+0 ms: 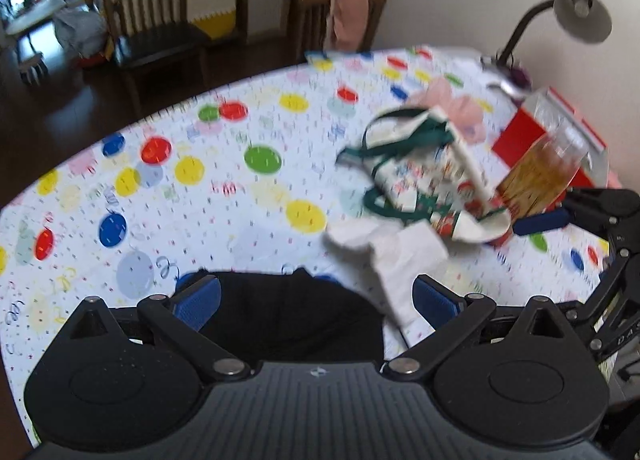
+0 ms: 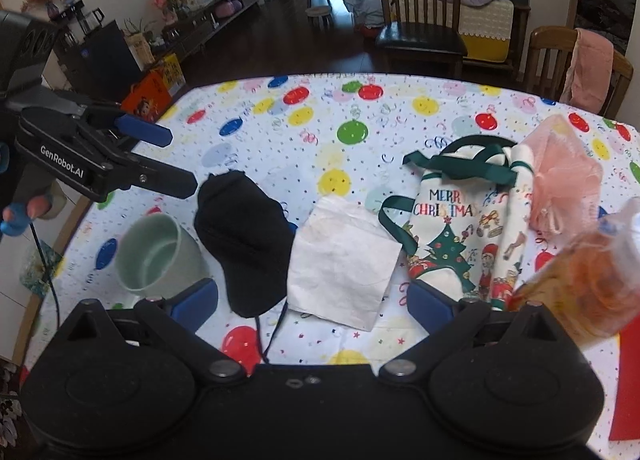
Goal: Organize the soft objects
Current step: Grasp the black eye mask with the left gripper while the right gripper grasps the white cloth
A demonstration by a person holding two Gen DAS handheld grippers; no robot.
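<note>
A black cloth mask (image 2: 244,236) lies on the dotted tablecloth, with a white cloth (image 2: 340,260) to its right, a Christmas-print bag with green straps (image 2: 456,227), and a pink mesh pouch (image 2: 560,179) behind that. My left gripper (image 1: 316,300) is open, hovering over the black mask (image 1: 292,312), with the white cloth (image 1: 396,256) and the bag (image 1: 424,175) ahead to its right. My right gripper (image 2: 312,300) is open and empty above the near table edge, in front of the mask and the white cloth. The left gripper also shows in the right wrist view (image 2: 160,155), above the table's left side.
A pale green cup (image 2: 156,256) stands left of the mask. A clear plastic jar of orange contents (image 2: 580,280) and a red box (image 1: 548,135) sit at the right. A desk lamp (image 1: 576,15) stands at the back right. Wooden chairs (image 2: 420,19) stand beyond the table.
</note>
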